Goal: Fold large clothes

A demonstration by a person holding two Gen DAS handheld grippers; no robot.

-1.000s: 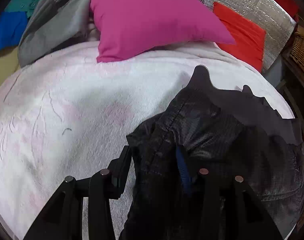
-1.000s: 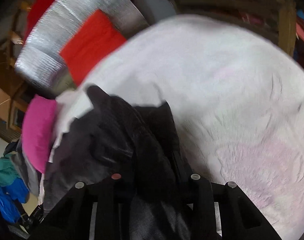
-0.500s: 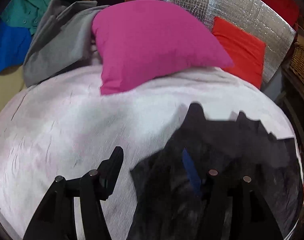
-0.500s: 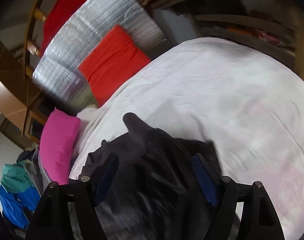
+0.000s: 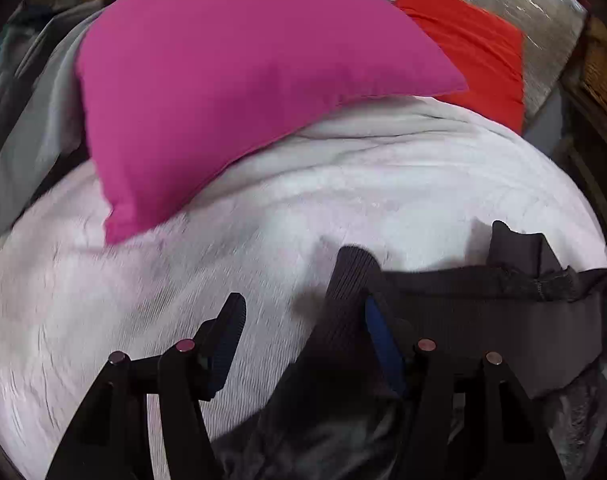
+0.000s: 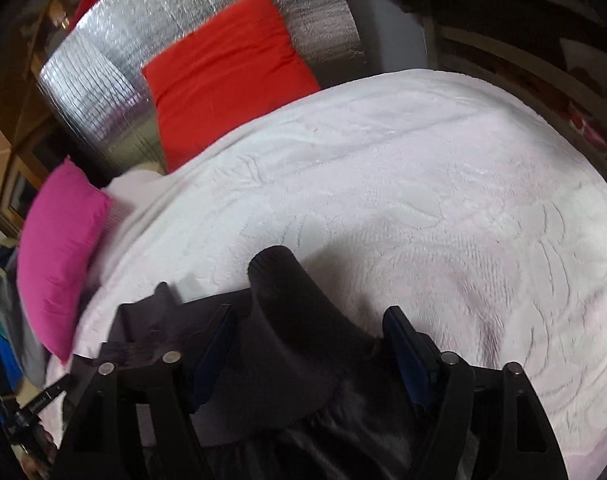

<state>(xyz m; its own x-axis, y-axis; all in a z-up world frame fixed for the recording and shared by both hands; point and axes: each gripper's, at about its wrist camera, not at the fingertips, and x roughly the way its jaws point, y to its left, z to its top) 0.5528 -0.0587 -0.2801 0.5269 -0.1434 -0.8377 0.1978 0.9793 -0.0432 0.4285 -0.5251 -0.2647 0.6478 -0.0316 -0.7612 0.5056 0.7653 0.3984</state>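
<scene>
I see a bed (image 6: 443, 184) covered by a white, faintly pink textured blanket. At 12 o'clock in the left wrist view a magenta pillow (image 5: 239, 80) rests on it; at 1 o'clock a red cushion (image 5: 475, 44) leans against a silver quilted panel (image 5: 543, 4). Grey clothing (image 5: 27, 128) is heaped at 9 o'clock. The dark garment (image 6: 287, 344) lies near me at 6 o'clock, one ribbed cuff pointing to 12. My left gripper (image 5: 303, 332) stands open, garment edge between its pads, unpinched. My right gripper (image 6: 309, 344) is closing over the sleeve, pads not pressing it.
</scene>
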